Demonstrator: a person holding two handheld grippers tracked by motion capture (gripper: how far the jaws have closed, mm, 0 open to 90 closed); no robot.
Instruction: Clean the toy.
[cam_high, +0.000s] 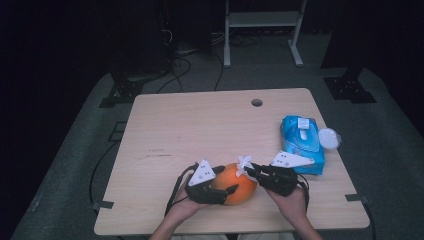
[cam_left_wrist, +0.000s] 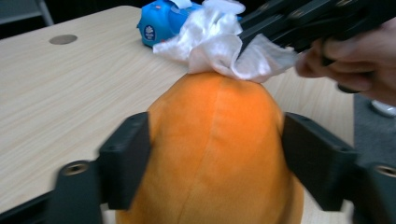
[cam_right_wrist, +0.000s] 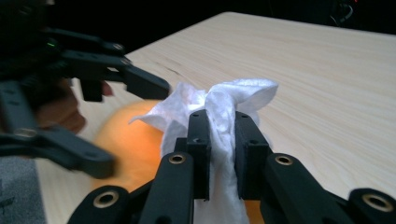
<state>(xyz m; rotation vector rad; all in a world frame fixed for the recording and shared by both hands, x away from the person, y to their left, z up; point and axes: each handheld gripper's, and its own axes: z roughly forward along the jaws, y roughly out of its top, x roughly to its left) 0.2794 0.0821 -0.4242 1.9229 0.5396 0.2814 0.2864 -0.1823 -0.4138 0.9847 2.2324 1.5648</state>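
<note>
You are wiping: right tool (cam_right_wrist: 219, 154) pinches the crumpled white tissue (cam_right_wrist: 219, 100) atop the round orange plush fruit (cam_left_wrist: 215, 144), straddled by your left tool (cam_left_wrist: 215, 154) with jaws against its flanks; next, keep it braced and sweep downward.

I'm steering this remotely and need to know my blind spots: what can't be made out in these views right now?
- Whether the left gripper presses the orange plush: left gripper view, pads blurred.
- Underside of the plush: high view, hidden by its own bulk and the gripper.
- Print on the blue wipes pack: high view, too small.
- Lower end of the white wipe pinched in the right gripper: right gripper view, cut off by the bottom edge.
</note>
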